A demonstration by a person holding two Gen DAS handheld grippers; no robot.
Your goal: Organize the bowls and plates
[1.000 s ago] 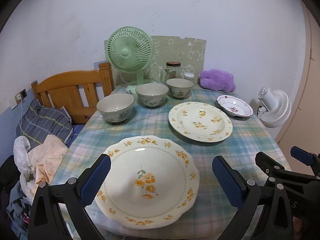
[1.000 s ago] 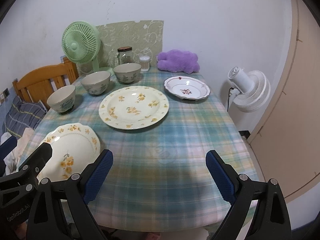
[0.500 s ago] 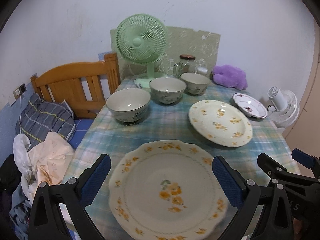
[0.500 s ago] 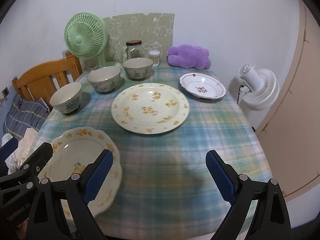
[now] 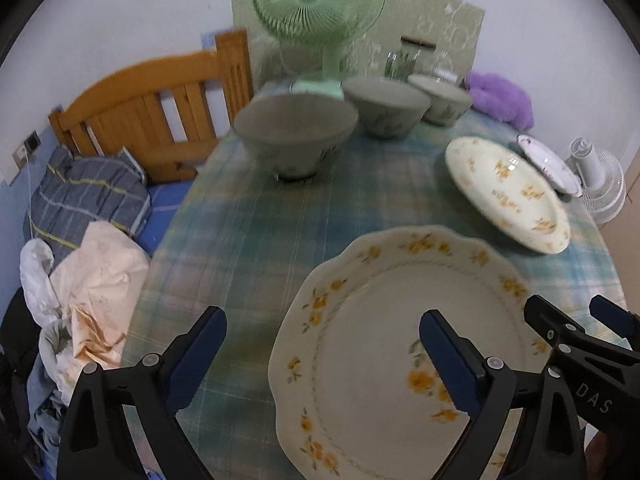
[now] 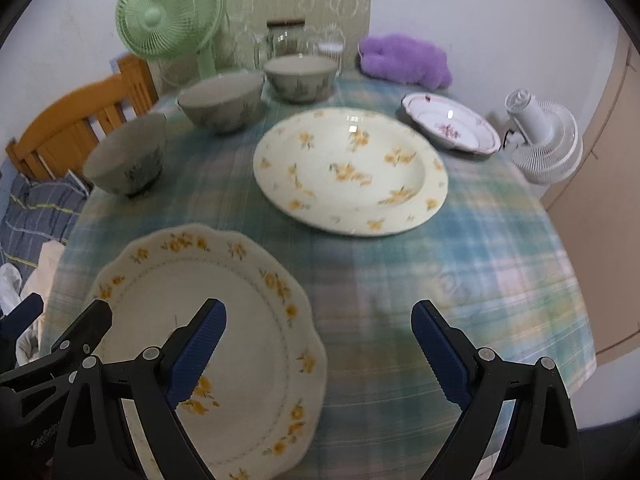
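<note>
While both our left gripper and right gripper hang wide open and empty over the near scalloped plate on the table, we judge the first pickup is starting, needing its rim pinched.

Soft, even indoor light; motion blur smears both fisheye views, glare spots on the round yellow-flowered plate.

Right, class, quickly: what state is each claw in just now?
Left claw: open, holding nothing, over the scalloped plate's left edge.
Right claw: open, holding nothing, beside that plate.
</note>
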